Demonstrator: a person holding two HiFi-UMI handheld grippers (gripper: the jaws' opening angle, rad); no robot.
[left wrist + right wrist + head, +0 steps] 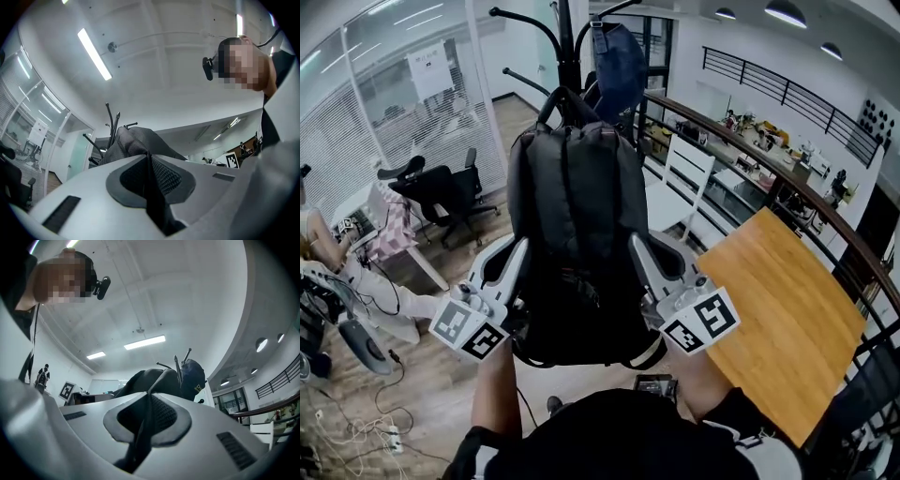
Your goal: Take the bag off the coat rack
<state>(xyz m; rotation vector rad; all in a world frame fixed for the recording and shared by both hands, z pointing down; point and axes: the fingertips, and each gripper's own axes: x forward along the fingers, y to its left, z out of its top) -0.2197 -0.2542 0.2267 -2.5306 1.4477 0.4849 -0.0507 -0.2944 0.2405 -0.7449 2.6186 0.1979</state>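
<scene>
Where the left gripper ends, its two pads are pressed together on a dark strip of the bag's material, which runs out of the seam toward the camera. The right gripper does the same on its own side: its jaws are closed with a dark strip pinched between them. Both grippers tilt upward, which suits lifting the load from below rather than pulling it sideways.

From the head view, the bag, a black backpack, fills the centre and hangs upright. One gripper is against its lower flank at 8 o'clock and the other at 4 o'clock. Holding both sides at once likely keeps it from swinging or twisting.

Its top loop sits at 12 o'clock, right against the rack. Whether the loop is on a hook or already free cannot be told. A dark blue cap hangs on the rack at 1 o'clock, just behind the bag's top, so a straight upward lift looks wise to avoid knocking it.

Beyond, a wooden table lies at 4 o'clock and an office chair at 9 o'clock, both well apart from the bag.
</scene>
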